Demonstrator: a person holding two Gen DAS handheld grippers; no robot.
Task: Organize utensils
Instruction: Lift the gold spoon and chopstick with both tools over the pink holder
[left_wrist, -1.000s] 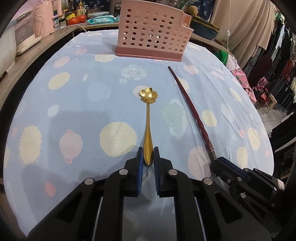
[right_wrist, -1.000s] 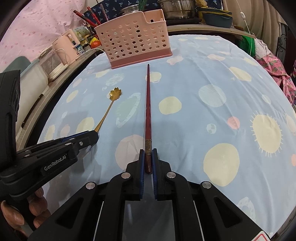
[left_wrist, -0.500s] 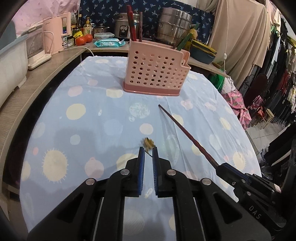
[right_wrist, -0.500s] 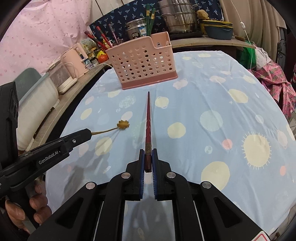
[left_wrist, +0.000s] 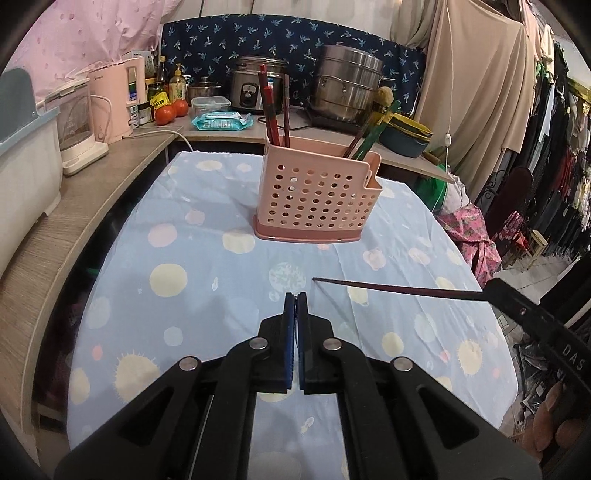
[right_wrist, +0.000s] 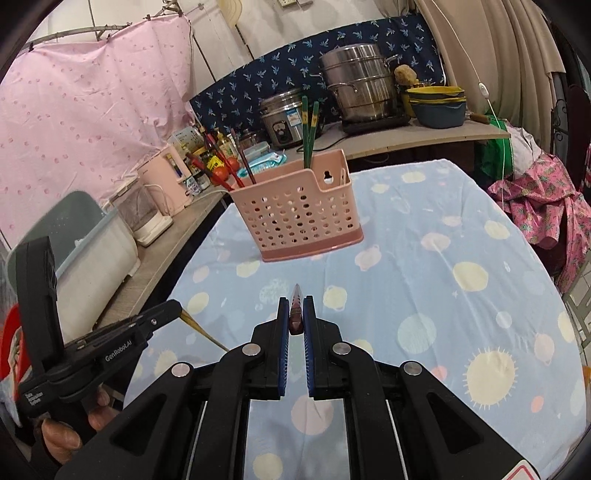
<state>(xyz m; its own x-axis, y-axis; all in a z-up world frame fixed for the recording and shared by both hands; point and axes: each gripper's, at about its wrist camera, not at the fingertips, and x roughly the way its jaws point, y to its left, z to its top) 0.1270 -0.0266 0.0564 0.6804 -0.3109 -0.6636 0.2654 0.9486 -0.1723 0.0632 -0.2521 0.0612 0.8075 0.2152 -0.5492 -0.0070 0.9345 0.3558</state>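
Both grippers raised above the table (left_wrist: 155, 236), each loaded.
Left gripper (left_wrist: 296, 299) clamped on spoon (right_wrist: 203, 328); right gripper (right_wrist: 295, 306) clamped on chopstick (left_wrist: 399, 288); basket (left_wrist: 317, 195) ahead, holding chopsticks.

Pink perforated basket (left_wrist: 314, 195), pale blue tablecloth (left_wrist: 184, 295) with pastel dots, dark red chopstick (left_wrist: 399, 288)
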